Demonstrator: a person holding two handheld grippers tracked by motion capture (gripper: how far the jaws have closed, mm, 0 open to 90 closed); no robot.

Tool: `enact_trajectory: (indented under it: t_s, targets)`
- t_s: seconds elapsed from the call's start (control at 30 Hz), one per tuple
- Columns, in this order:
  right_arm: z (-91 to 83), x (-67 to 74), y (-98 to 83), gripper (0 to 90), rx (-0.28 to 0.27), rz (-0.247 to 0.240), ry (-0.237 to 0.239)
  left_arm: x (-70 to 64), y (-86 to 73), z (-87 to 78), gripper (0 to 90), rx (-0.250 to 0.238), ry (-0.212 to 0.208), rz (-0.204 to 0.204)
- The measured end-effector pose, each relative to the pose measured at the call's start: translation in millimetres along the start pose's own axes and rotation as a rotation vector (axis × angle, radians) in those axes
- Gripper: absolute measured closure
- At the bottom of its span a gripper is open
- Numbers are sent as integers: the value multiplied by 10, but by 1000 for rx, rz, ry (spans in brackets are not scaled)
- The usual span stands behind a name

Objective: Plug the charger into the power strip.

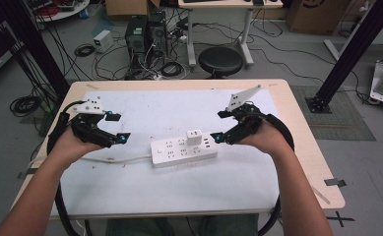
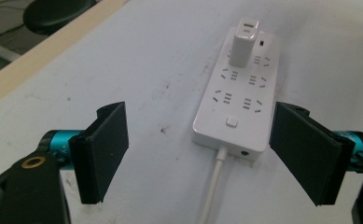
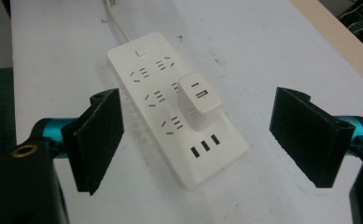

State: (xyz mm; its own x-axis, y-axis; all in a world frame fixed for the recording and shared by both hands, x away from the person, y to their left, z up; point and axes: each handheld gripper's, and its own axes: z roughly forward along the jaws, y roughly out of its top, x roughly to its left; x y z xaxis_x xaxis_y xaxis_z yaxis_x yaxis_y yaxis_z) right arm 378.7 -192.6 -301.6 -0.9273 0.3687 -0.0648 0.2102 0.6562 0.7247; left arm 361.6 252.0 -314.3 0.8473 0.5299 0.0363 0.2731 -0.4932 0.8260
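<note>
1. Cluttered lab floor lay beyond a wooden table [image 1: 297,123] whose top was covered by a white sheet [image 1: 179,182], stained with small dark specks.
2. At the middle of the sheet lay a white power strip [image 1: 183,151], flat, its long side running left to right and slightly angled.
3. A white charger block [image 1: 194,137] stood upright in a socket of the strip, toward the strip's right end; in the right gripper view the block [image 3: 198,101] showed a USB slot on its top face.
4. The strip's white cord [image 1: 115,159] left its left end and ran across the sheet toward the left hand.
5. The right gripper [image 1: 217,137] hovered just beside the strip's right end, its jaws standing wide with nothing between them and not touching the strip or the block.
6. The left gripper [image 1: 123,138] hung near the strip's left end, apart from it, its jaws also spread wide and holding nothing; in the left gripper view the strip [image 2: 237,100] lay ahead between the two pads, untouched.
7. Nothing lay on the sheet between either gripper and the strip.
8. Behind the table stood a black round stool [image 1: 220,61], a computer tower [image 1: 136,33] amid tangled cables, and a black frame post [image 1: 349,54] at the right.
</note>
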Motion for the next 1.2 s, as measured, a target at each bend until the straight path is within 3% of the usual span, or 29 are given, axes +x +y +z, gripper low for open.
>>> enact_trajectory:
  t_s: [0.2,0.43,0.73,1.2]
  targets:
    - [-157,37,-312,177,-84,79,-49,-51,28,59,191,-27,-21,50]
    - [-218,16,-558,177,-109,128,-67,-124,54,63,191,-50,-23,80]
    - [-227,39,-484,178,-112,120,-70,-163,36,-18,191,-56,0,72]
    - [-185,34,-399,178,-82,114,-77,-124,6,-18,191,-47,-1,66]
